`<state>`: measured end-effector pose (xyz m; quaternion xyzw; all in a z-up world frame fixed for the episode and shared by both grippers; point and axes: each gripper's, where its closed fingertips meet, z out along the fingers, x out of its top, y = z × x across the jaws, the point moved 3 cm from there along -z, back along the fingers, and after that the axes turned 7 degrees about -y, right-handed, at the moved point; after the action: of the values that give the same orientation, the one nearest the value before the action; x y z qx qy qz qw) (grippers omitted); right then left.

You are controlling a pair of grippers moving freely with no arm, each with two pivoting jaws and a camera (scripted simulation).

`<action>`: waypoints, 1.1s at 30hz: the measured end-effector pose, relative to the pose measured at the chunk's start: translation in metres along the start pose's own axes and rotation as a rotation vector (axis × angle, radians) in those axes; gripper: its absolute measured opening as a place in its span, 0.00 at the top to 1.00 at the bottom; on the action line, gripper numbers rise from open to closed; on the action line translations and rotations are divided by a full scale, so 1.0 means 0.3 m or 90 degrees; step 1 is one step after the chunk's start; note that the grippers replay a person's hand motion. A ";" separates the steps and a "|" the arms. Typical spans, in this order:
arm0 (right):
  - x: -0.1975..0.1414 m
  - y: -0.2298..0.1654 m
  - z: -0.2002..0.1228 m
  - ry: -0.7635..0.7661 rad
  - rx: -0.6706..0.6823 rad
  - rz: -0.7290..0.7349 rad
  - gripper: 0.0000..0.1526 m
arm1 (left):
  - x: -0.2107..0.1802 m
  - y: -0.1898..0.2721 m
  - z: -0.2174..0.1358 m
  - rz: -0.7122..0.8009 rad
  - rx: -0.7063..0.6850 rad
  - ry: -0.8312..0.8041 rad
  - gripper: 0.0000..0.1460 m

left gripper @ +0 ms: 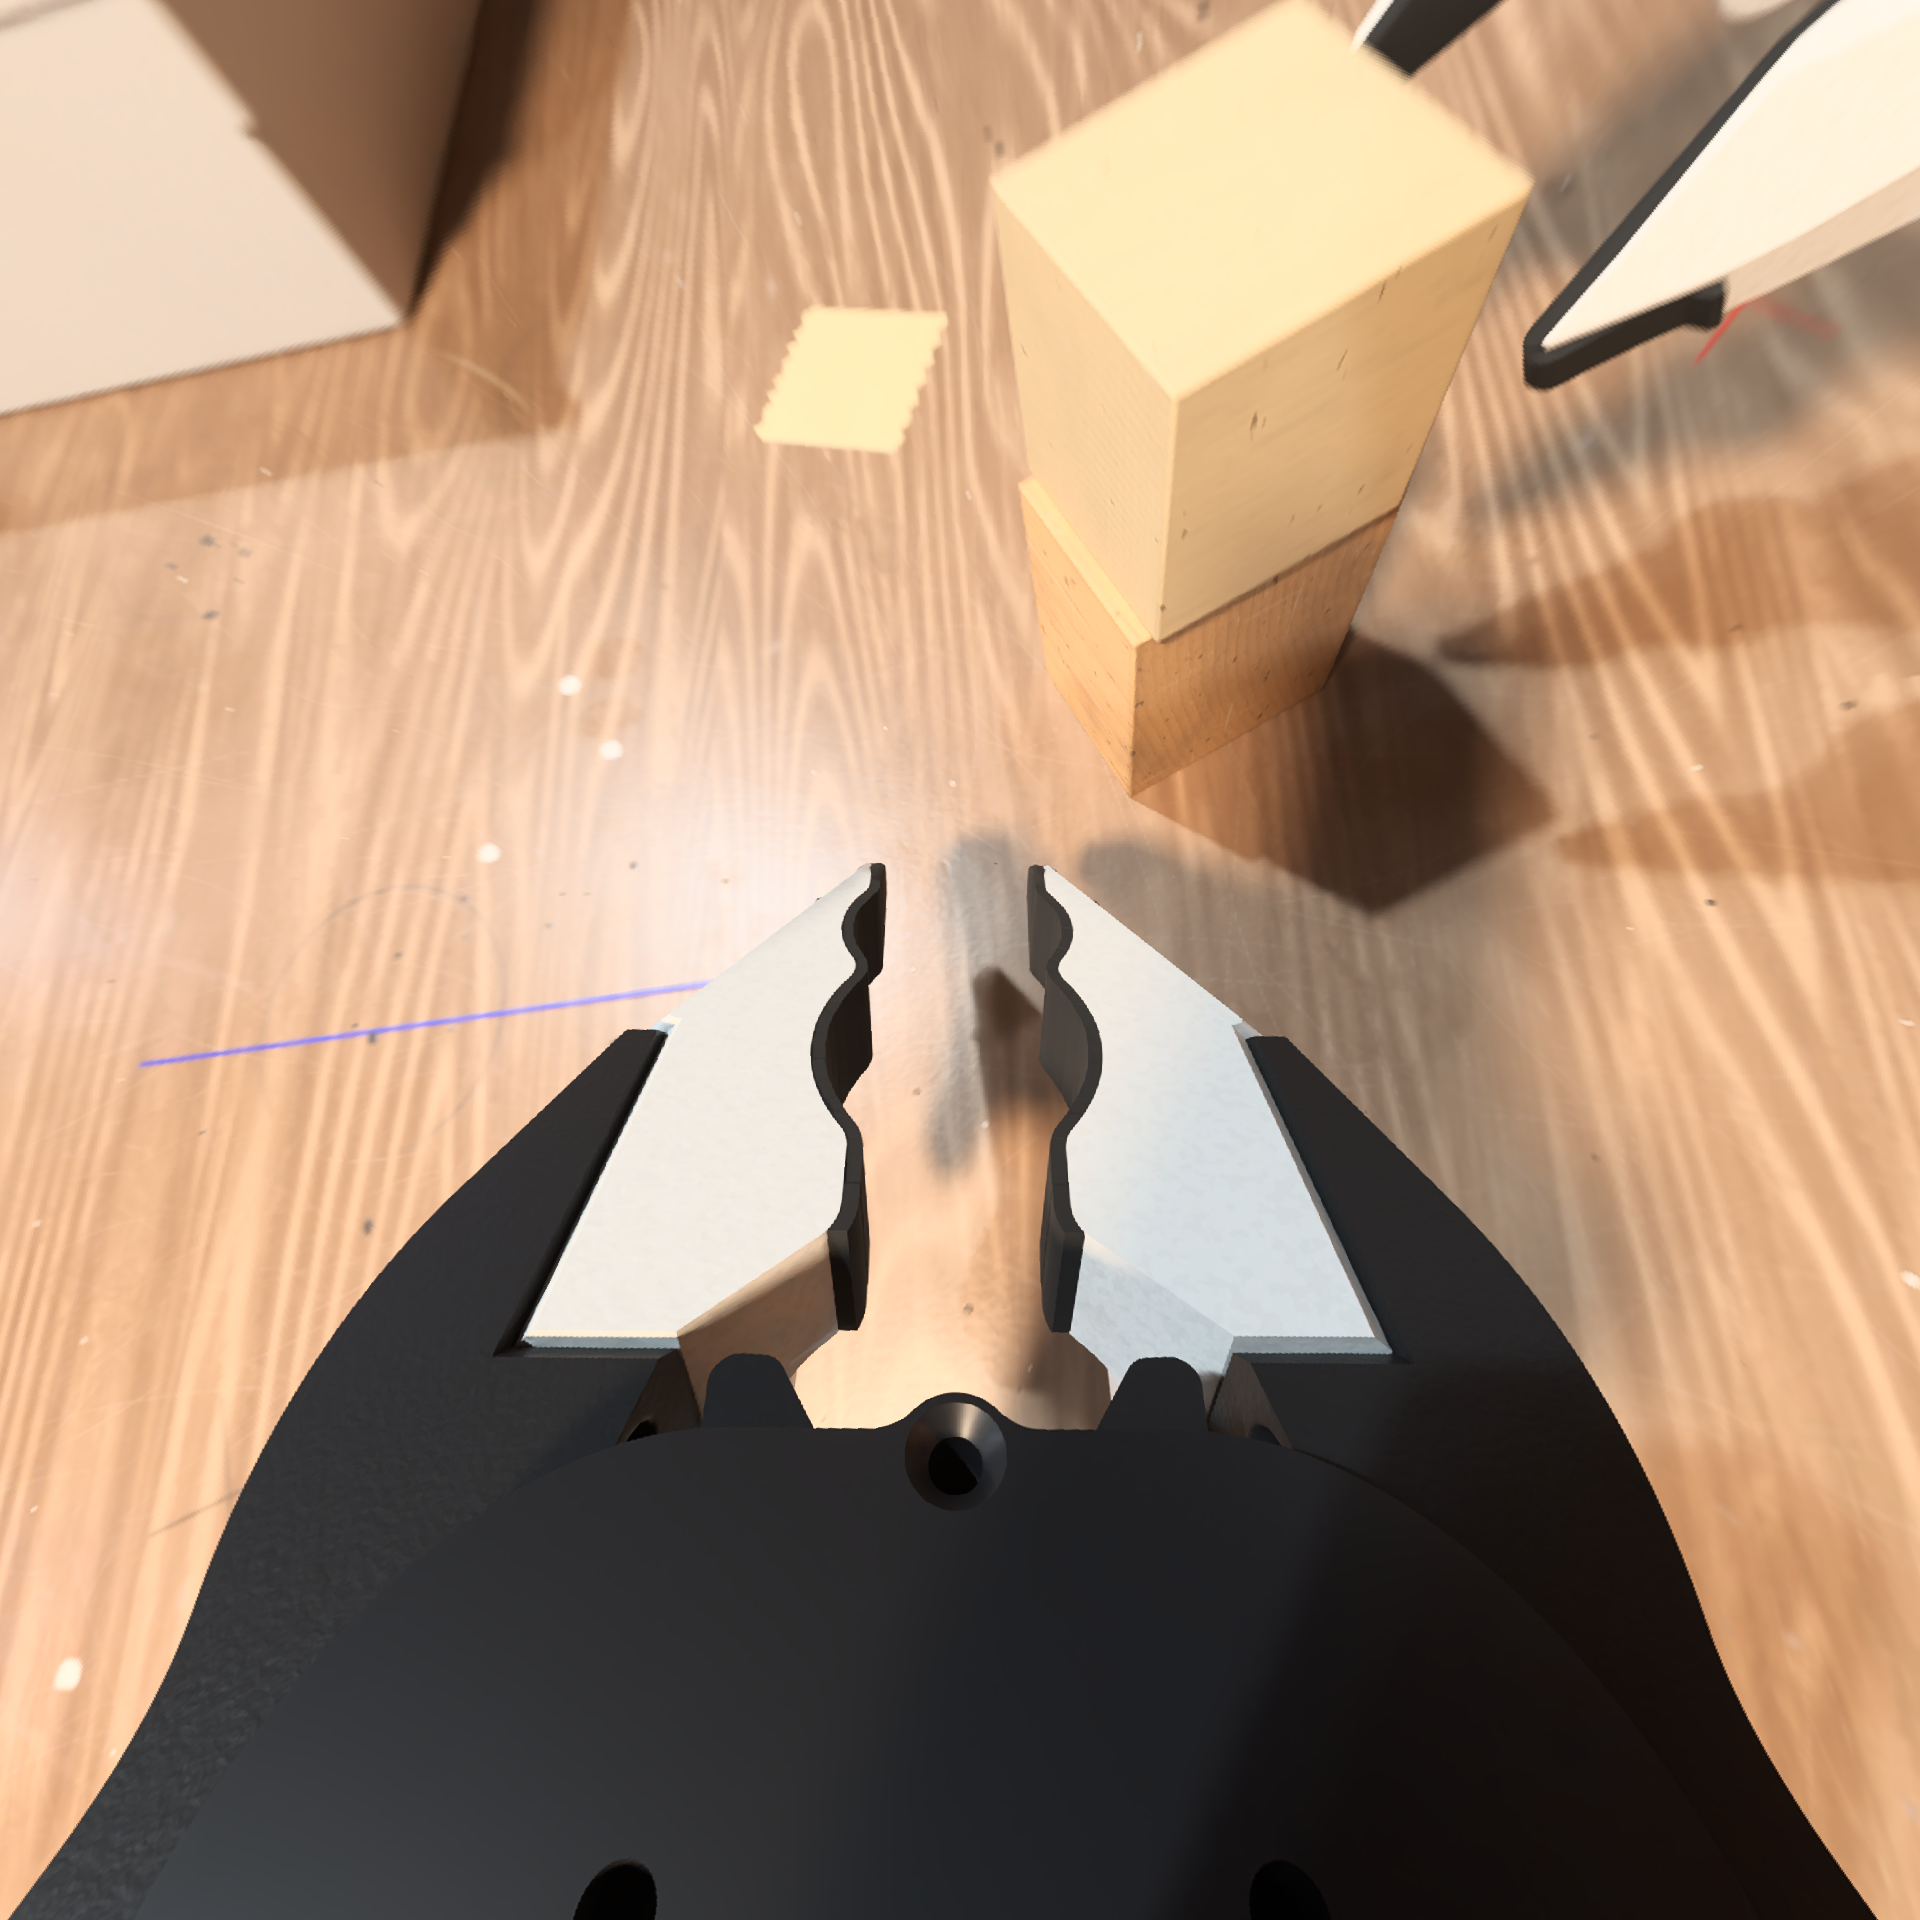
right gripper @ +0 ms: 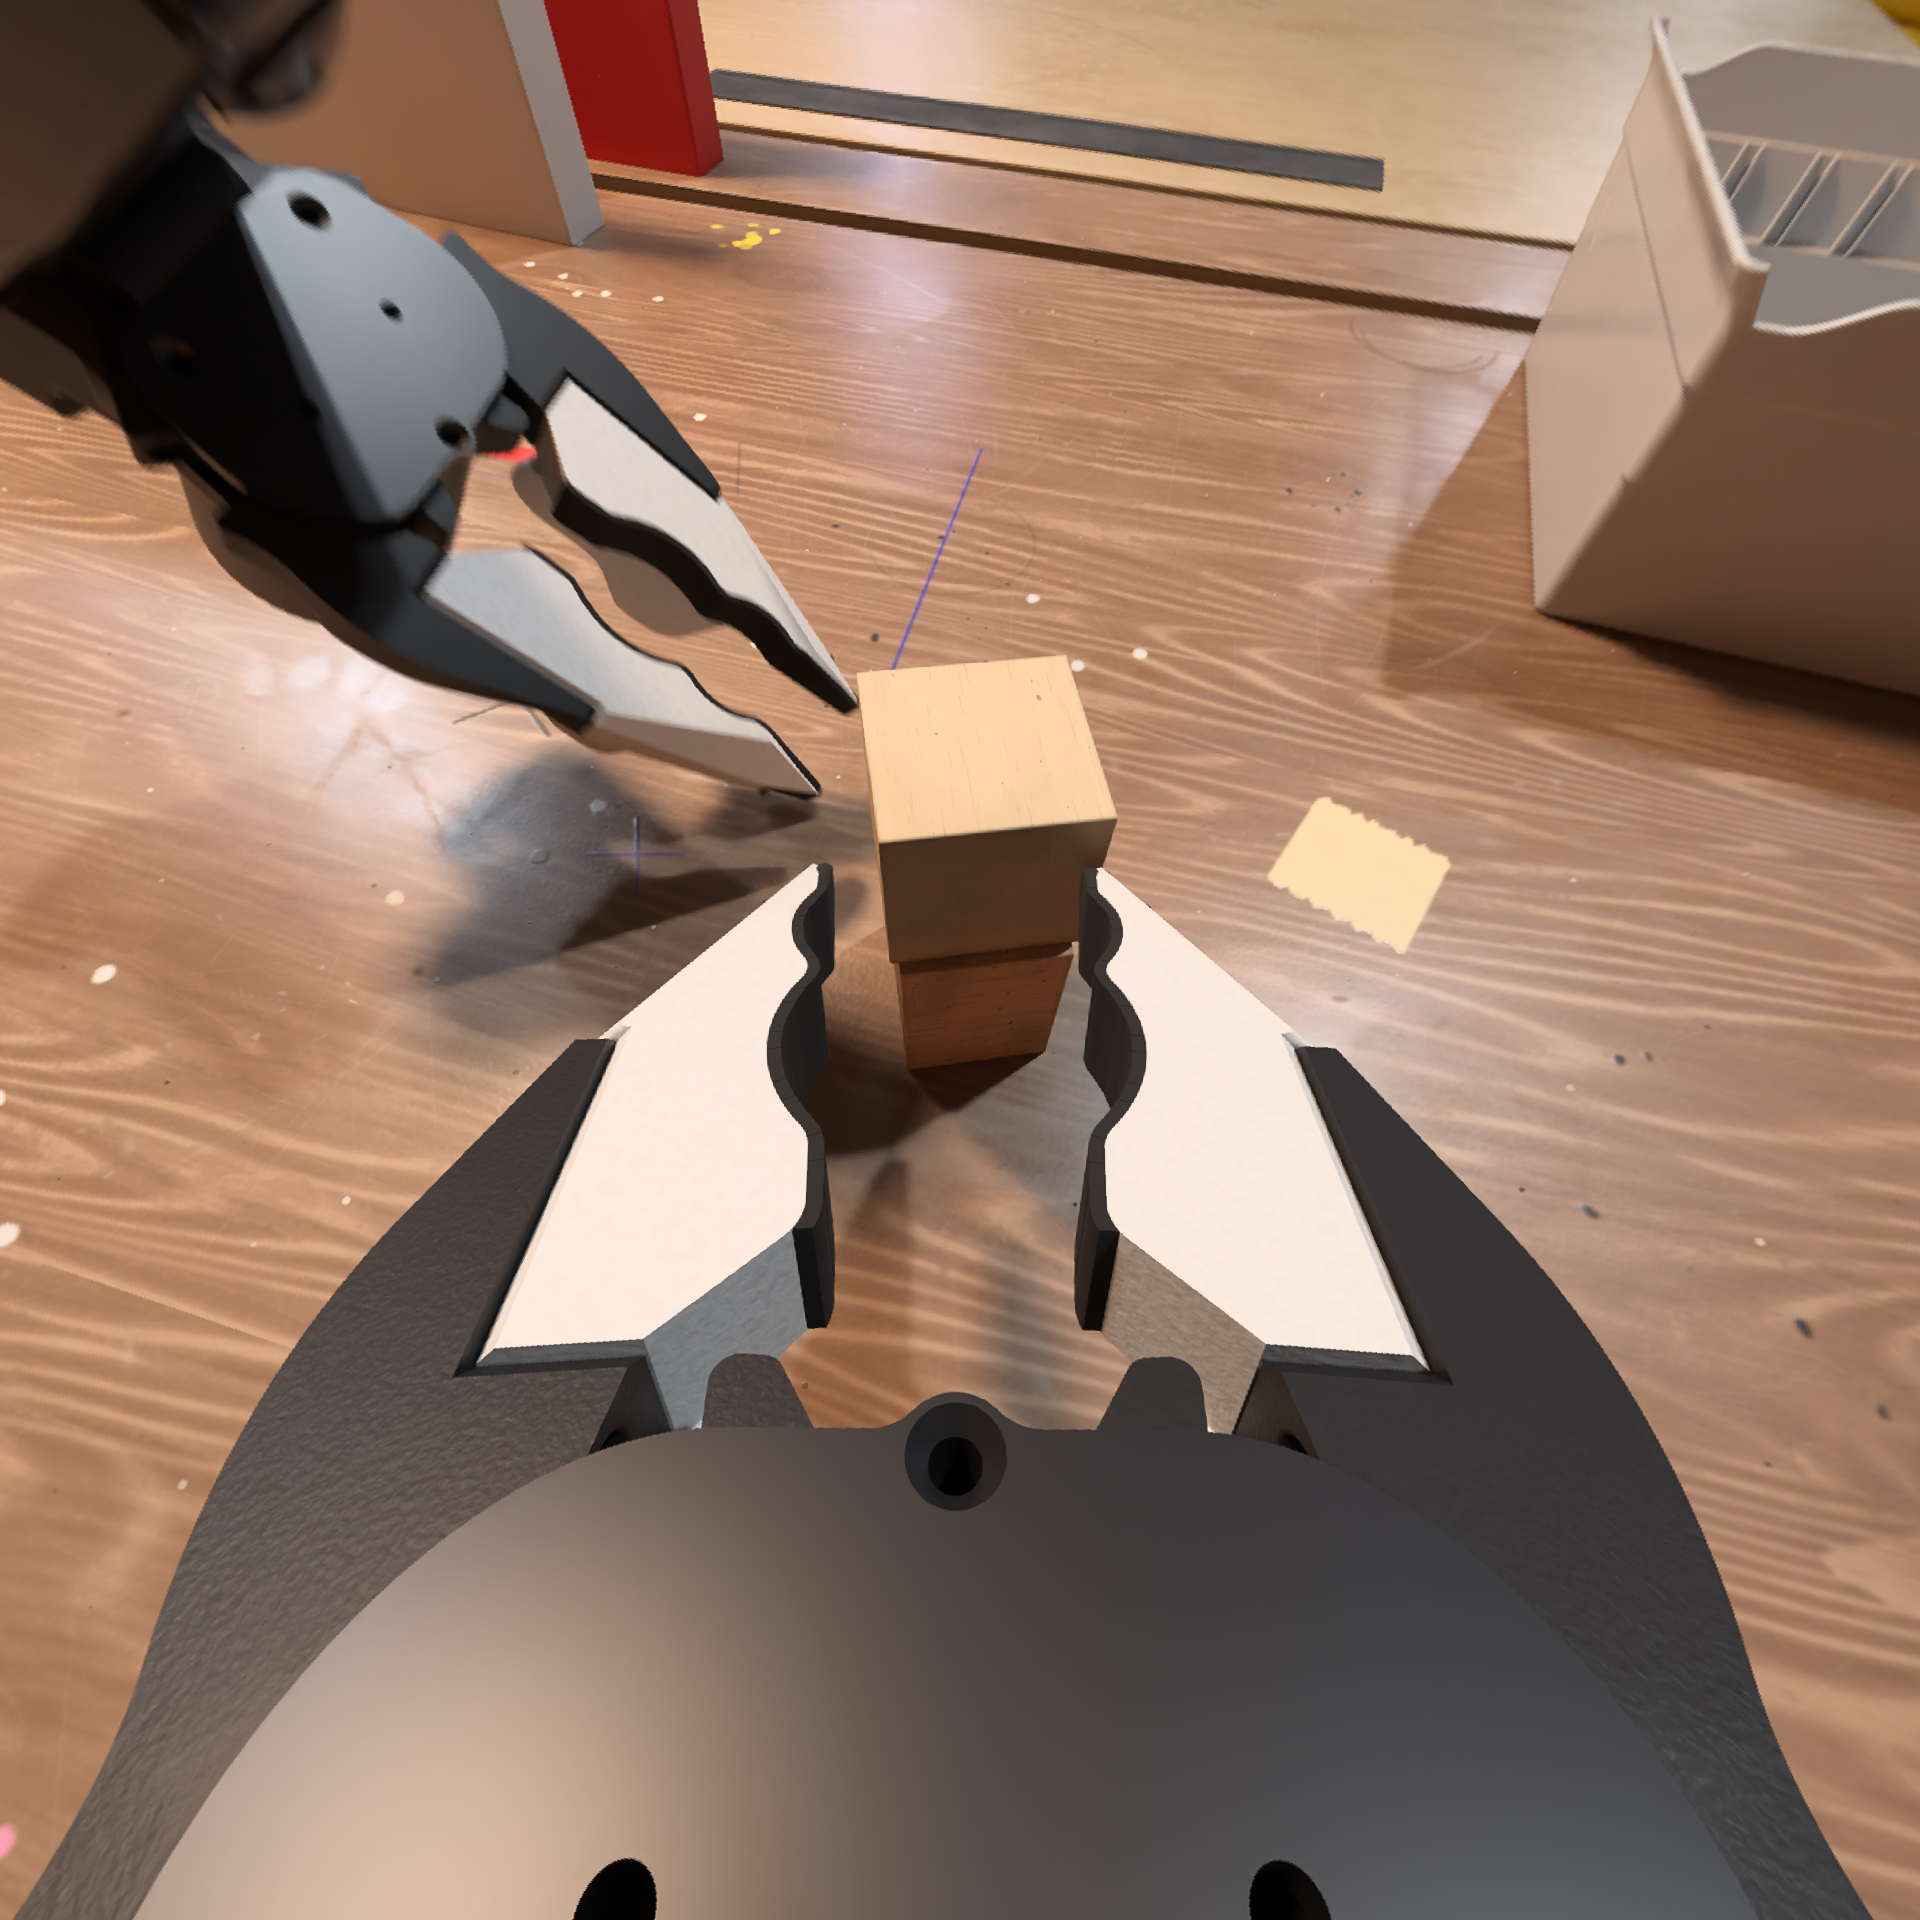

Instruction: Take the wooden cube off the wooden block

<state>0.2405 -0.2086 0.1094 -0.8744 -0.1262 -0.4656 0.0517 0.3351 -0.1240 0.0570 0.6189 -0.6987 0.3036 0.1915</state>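
A pale wooden cube [right gripper: 977, 769] stands on a darker wooden block [right gripper: 982, 1003] on the wooden table. My right gripper [right gripper: 956, 878] is open and empty, with its fingertips on either side of the cube's lower front. My left gripper [right gripper: 821, 748] hovers just left of the cube, open a little and empty. In the left wrist view, the left gripper [left gripper: 958, 878] is low over the table. The cube [left gripper: 1247, 343] and block [left gripper: 1195, 675] are ahead to its right. One of the right gripper's fingers [left gripper: 1766, 187] shows beside the cube.
A flat pale patch with jagged edges [right gripper: 1361, 873] lies on the table right of the stack, and also shows in the left wrist view [left gripper: 852, 379]. A grey-white bin [right gripper: 1662, 468] stands far right. A cardboard box [left gripper: 156, 208] and a red object [right gripper: 634, 83] stand farther off.
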 end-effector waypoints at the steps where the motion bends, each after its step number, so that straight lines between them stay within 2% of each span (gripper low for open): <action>1: 0.005 -0.001 -0.007 0.002 -0.004 -0.008 0.68 | 0.005 -0.011 -0.029 -0.005 -0.003 0.019 0.80; 4: 0.016 0.001 -0.012 -0.018 -0.029 -0.065 0.58 | 0.049 -0.051 -0.139 -0.004 0.044 0.097 0.76; 7: 0.037 0.002 -0.003 -0.020 -0.028 -0.098 0.48 | 0.131 -0.054 -0.269 0.052 0.113 0.200 0.74; 11: 0.049 -0.004 0.045 -0.028 -0.013 -0.128 0.45 | 0.224 -0.002 -0.354 0.177 0.193 0.255 0.73; 14: 0.044 0.001 0.077 -0.037 -0.009 -0.125 0.46 | 0.261 0.025 -0.344 0.250 0.251 0.249 0.77; 17: 0.041 0.012 0.085 -0.035 -0.010 -0.116 0.49 | 0.258 0.042 -0.310 0.286 0.245 0.226 0.82; 20: 0.033 0.020 0.087 -0.035 -0.001 -0.106 0.53 | 0.248 0.054 -0.286 0.289 0.220 0.220 0.82; 25: 0.029 0.020 0.086 -0.027 0.021 -0.097 0.53 | 0.254 0.045 -0.294 0.264 0.214 0.241 0.82; 28: 0.031 0.023 0.084 -0.025 0.013 -0.104 0.53 | 0.254 0.035 -0.313 0.246 0.207 0.259 0.80; 33: 0.025 0.020 0.098 -0.035 0.024 -0.117 0.57 | 0.252 0.059 -0.306 0.292 0.211 0.242 0.71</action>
<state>0.2697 -0.2071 0.0993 -0.8704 -0.2159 -0.4420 0.0220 0.2958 -0.1190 0.1704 0.4007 -0.7127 0.5579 0.1419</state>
